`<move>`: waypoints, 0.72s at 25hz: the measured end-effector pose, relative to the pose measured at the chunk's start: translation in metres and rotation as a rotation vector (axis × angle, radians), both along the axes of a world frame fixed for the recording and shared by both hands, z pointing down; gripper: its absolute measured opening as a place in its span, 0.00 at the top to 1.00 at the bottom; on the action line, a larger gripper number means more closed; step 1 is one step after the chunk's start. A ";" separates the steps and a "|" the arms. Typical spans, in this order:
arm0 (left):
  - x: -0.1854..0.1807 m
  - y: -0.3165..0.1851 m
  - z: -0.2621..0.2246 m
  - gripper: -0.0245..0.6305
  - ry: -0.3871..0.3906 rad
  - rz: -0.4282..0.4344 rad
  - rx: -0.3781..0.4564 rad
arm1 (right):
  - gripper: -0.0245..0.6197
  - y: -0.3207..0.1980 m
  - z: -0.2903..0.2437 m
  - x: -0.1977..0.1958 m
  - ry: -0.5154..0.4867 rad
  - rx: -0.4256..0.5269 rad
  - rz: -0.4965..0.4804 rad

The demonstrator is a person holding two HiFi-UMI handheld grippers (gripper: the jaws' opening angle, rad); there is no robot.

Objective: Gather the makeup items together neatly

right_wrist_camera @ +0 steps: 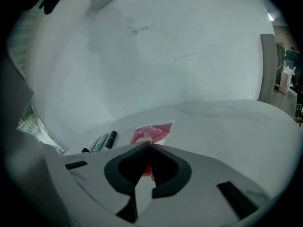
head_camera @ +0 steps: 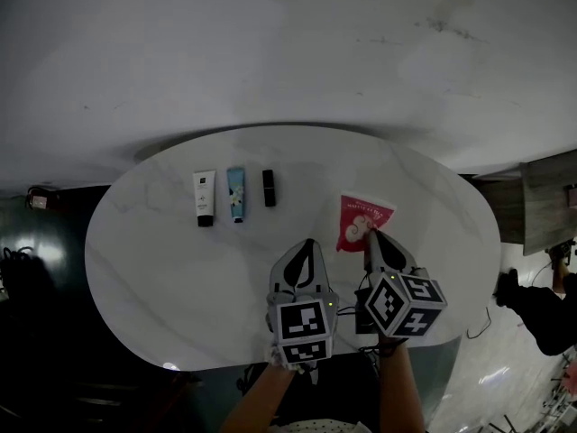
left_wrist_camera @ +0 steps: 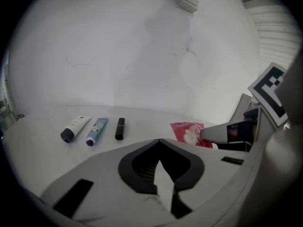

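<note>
Left gripper [head_camera: 307, 243] at lower centre, jaws pressed together with nothing in them. Right gripper [head_camera: 370, 234] just beside it, jaws pinched on near edge of red sachet [head_camera: 359, 213], right of centre on white table [head_camera: 153, 269]. Farther, upper left: white tube [head_camera: 205, 197], blue tube [head_camera: 236, 192] and black lipstick [head_camera: 269, 188] in a row, apart from the sachet.

The table [head_camera: 144, 269] has a smooth, faintly veined, marble-like white top with a soft sheen. The red sachet [head_camera: 361, 216] at right looks like glossy, creased film. The white tube [head_camera: 205, 197], blue tube [head_camera: 236, 192] and black lipstick [head_camera: 269, 188] look like smooth plastic.
</note>
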State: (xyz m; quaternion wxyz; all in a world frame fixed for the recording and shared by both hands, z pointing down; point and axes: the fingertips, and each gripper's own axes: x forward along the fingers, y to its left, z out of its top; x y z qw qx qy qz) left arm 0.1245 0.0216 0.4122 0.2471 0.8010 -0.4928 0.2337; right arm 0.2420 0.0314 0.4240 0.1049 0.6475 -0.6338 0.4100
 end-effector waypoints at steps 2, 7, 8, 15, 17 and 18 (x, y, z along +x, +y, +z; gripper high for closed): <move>-0.007 -0.004 -0.002 0.92 0.004 -0.016 0.004 | 0.93 -0.009 -0.003 -0.006 0.004 0.009 -0.013; -0.025 -0.014 -0.004 0.92 0.014 -0.060 0.009 | 0.93 -0.027 -0.007 -0.022 0.014 0.019 -0.047; -0.028 -0.016 -0.005 0.92 0.016 -0.068 0.010 | 0.93 -0.031 -0.007 -0.025 0.014 0.020 -0.053; -0.045 -0.029 -0.007 0.92 0.026 -0.113 0.018 | 0.93 -0.054 -0.006 -0.044 0.013 0.019 -0.110; -0.048 -0.033 -0.007 0.92 0.030 -0.121 0.019 | 0.93 -0.059 -0.005 -0.047 0.015 0.017 -0.121; -0.049 -0.035 -0.007 0.92 0.031 -0.124 0.019 | 0.93 -0.062 -0.004 -0.048 0.015 0.015 -0.125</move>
